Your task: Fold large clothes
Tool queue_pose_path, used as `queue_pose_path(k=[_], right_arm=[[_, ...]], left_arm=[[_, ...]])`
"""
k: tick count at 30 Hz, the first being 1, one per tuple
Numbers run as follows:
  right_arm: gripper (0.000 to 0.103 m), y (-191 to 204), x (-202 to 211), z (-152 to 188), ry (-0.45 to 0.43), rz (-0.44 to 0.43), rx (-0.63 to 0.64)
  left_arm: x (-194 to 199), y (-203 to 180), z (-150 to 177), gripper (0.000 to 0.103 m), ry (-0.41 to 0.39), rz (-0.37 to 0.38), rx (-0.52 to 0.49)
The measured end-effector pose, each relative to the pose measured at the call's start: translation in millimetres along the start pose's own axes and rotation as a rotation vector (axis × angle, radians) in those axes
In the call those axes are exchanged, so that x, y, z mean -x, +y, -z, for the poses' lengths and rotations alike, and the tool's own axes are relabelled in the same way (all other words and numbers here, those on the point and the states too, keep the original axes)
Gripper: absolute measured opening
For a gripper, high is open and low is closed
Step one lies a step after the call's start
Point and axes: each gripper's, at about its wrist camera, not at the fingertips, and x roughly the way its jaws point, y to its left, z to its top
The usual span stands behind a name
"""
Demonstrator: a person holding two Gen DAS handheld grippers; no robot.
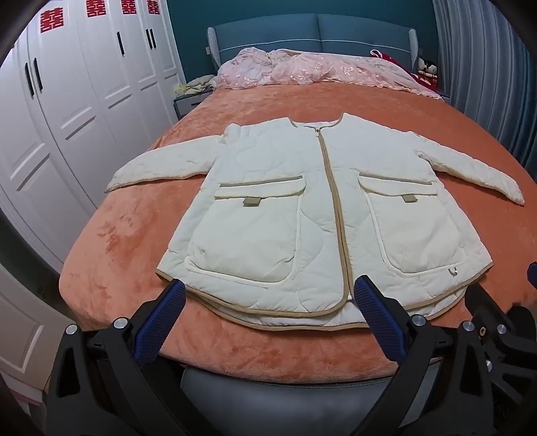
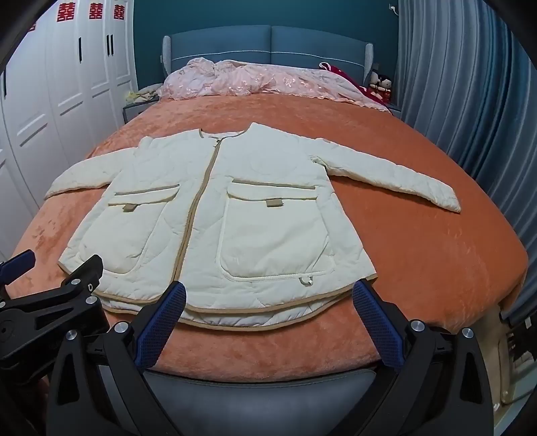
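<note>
bare blanket (image 1: 110,255) rings the jacket (image 1: 302,214); quilt (image 1: 302,70) heaped behind.

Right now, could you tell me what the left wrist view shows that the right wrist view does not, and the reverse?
Only the left wrist view shows the left gripper head-on, jaws wide, its tips over the jacket's hem left of the zip, and four red wardrobe stickers. Only the right wrist view shows the right gripper head-on, also wide open, a wall socket and more of the curtain. Both show the cream jacket lying flat and zipped on the orange blanket, sleeves spread, with pink bedding behind it.
</note>
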Motion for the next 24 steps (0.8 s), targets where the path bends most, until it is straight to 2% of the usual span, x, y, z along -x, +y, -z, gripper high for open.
queue_pose_path(k=[24], right_arm=[[0.098, 9.4, 11.2, -2.8, -0.042, 0.007, 0.029]], left_arm=[[11.5, 7.2, -2.6, 0.098, -0.026, -0.007, 0.036]])
